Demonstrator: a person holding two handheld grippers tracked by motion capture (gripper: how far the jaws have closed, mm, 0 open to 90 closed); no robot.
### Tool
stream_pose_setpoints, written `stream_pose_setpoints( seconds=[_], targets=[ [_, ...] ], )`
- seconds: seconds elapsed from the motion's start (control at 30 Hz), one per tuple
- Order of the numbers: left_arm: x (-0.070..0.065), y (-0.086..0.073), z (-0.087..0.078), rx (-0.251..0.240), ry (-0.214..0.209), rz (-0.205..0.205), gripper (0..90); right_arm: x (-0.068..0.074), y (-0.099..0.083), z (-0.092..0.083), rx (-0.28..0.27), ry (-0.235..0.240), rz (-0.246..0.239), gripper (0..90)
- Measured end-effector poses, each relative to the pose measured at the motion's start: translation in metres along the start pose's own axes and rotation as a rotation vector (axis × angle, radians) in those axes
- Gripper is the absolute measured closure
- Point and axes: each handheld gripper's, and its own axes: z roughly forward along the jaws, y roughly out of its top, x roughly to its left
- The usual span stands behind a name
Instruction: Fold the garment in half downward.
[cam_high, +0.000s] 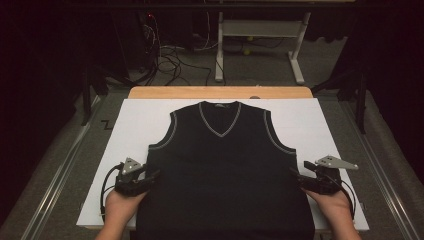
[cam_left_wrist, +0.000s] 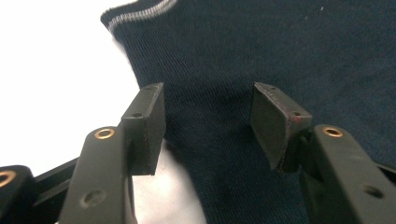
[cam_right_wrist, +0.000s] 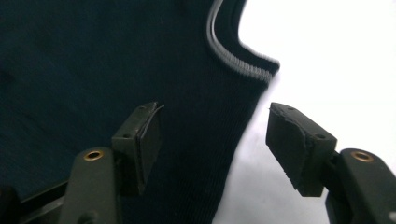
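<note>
A dark sleeveless V-neck sweater vest (cam_high: 225, 170) with grey trim lies flat, front up, in the middle of the white table (cam_high: 140, 117), its neck toward the far edge and its hem hanging over the near edge.

The left claw (cam_high: 152, 176) sits at the vest's left side seam, just below the armhole, held by the person's left hand (cam_high: 120, 205) near the table's near-left corner. In the left gripper view its jaws stand apart with the vest's side edge between them: one pad (cam_left_wrist: 152, 128) is over the white surface just off the fabric, the other over the knit. Neither pad presses on the cloth yet.

The right claw (cam_high: 296, 176) mirrors it at the vest's right side seam, held by the right hand (cam_high: 337, 205) near the near-right corner. In the right gripper view its jaws are also apart and straddle the edge of the vest (cam_right_wrist: 140, 70), one pad over the knit, the other (cam_right_wrist: 289, 144) over the bare white surface, with a gap to the fabric.

A strip of wood (cam_high: 220, 92) shows along the table's far edge. Beyond it lies grey carpet (cam_high: 250, 67), a tangle of cables (cam_high: 170, 60) and the white legs of another desk (cam_high: 260, 35) in a dim room.
</note>
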Motion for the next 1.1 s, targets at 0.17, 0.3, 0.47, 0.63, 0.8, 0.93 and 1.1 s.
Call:
stream_pose_setpoints(
  seconds=[0.17, 0.3, 0.47, 0.63, 0.8, 0.93, 1.1],
  targets=[
    [-0.002, 0.002, 0.006, 0.062, 0.027, -0.006, 26.4, -0.002, -0.001, 0.006, 0.058, -0.015, 0.037, 34.5],
    [-0.003, 0.003, 0.008, 0.082, 0.023, -0.006, 15.4, -0.001, 0.001, 0.012, 0.085, -0.035, 0.034, 38.0],
    [-0.003, 0.003, 0.007, 0.062, -0.021, 0.031, 32.3, 0.008, 0.004, 0.018, 0.087, -0.032, -0.008, 49.5],
    [0.001, 0.010, 0.012, 0.054, -0.049, 0.015, 51.7, 0.016, 0.011, 0.028, 0.083, -0.001, -0.046, 72.1],
    [0.007, 0.011, 0.013, 0.048, -0.097, -0.006, 74.8, 0.015, 0.012, 0.031, 0.074, 0.030, -0.048, 83.9],
    [0.005, 0.010, 0.010, 0.030, -0.086, 0.020, 76.7, 0.014, 0.011, 0.027, 0.053, 0.029, -0.056, 84.7],
    [0.007, 0.014, -0.003, -0.068, -0.081, 0.016, 77.1, 0.010, 0.014, 0.011, -0.049, 0.034, -0.042, 85.3]
  ],
)
